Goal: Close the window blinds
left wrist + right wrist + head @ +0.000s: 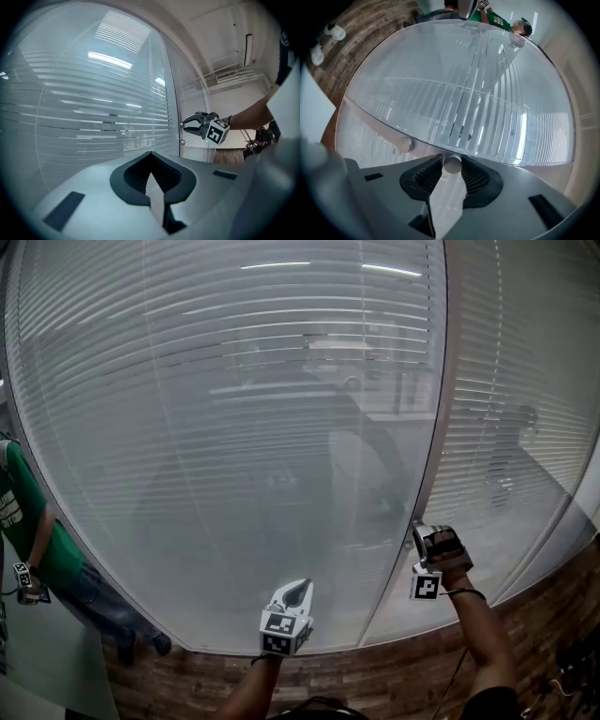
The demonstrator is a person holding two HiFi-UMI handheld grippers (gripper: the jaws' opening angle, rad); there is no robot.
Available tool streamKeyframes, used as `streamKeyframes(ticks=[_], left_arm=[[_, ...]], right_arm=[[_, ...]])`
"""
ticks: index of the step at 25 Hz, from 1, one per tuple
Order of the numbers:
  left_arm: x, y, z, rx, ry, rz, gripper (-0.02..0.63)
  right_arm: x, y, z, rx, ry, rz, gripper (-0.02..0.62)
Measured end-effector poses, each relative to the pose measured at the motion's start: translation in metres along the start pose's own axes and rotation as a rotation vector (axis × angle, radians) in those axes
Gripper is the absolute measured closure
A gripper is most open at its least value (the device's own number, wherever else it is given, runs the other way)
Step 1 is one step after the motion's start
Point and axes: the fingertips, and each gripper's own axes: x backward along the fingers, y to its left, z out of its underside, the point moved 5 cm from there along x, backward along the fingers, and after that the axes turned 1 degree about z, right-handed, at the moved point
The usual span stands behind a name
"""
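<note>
Left gripper (151, 155) clenched empty; right gripper (451, 161) grasps one knob (452, 166) of two beside the blinds (234, 427).

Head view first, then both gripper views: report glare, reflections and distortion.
Head view: fisheye bows the frame; lamp streaks glare on the glass. Left gripper view: dark corners, a bright lamp reflection. Right gripper view: tilted picture, slats near upright; knob in the right claw sharp.

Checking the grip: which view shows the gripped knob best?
Right gripper view: the knob sits large between the jaws. Left gripper view shows it tiny, far off; in the head view the right gripper hides it.
</note>
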Motion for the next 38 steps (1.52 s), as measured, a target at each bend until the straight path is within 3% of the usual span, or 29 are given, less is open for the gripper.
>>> streamKeyframes(ticks=[2, 3, 7, 8, 11, 14, 17, 19, 24, 30, 34, 38], left_arm=[[0.002, 0.008, 0.000, -0.009, -0.008, -0.024, 0.611], [0.003, 0.010, 0.000, -0.011, -0.017, -0.029, 0.611], [0.007, 0.006, 0.000, -0.001, -0.013, -0.022, 0.611], [0.007, 0.003, 0.000, 0.000, -0.008, -0.017, 0.611], [0.008, 0.000, 0.000, -0.010, -0.015, -0.021, 0.611], [0.009, -0.005, -0.001, -0.021, -0.015, -0.009, 0.611], [0.010, -0.012, 0.001, -0.040, -0.010, 0.010, 0.611], [0.012, -0.010, 0.002, -0.038, -0.009, 0.008, 0.611], [0.018, 0.000, 0.002, 0.003, -0.013, -0.014, 0.611], [0.017, -0.003, 0.007, -0.002, 0.003, -0.013, 0.611], [0.016, -0.004, 0.006, 0.004, 0.013, -0.009, 0.611], [0.015, -0.004, 0.004, 0.011, -0.009, 0.001, 0.611]], right_arm=[[0.002, -0.001, 0.004, -0.091, 0.014, -0.018, 0.468], [0.003, -0.005, 0.006, -0.208, 0.014, -0.041, 0.468], [0.014, -0.032, 0.011, -0.931, -0.015, -0.166, 0.436], [0.016, -0.038, 0.011, -1.059, -0.029, -0.189, 0.436], [0.012, -0.035, 0.017, -1.259, -0.028, -0.221, 0.436], [0.005, -0.027, 0.031, -1.534, 0.016, -0.237, 0.436], [-0.003, -0.018, 0.040, -1.841, -0.011, -0.263, 0.436], [-0.006, -0.016, 0.042, -1.964, -0.039, -0.262, 0.436], [-0.011, -0.015, 0.043, -1.990, -0.043, -0.236, 0.437], [-0.011, -0.014, 0.046, -2.014, -0.038, -0.229, 0.469], [-0.010, -0.016, 0.044, -1.906, -0.022, -0.223, 0.469], [-0.008, -0.022, 0.039, -1.680, -0.009, -0.226, 0.469]])
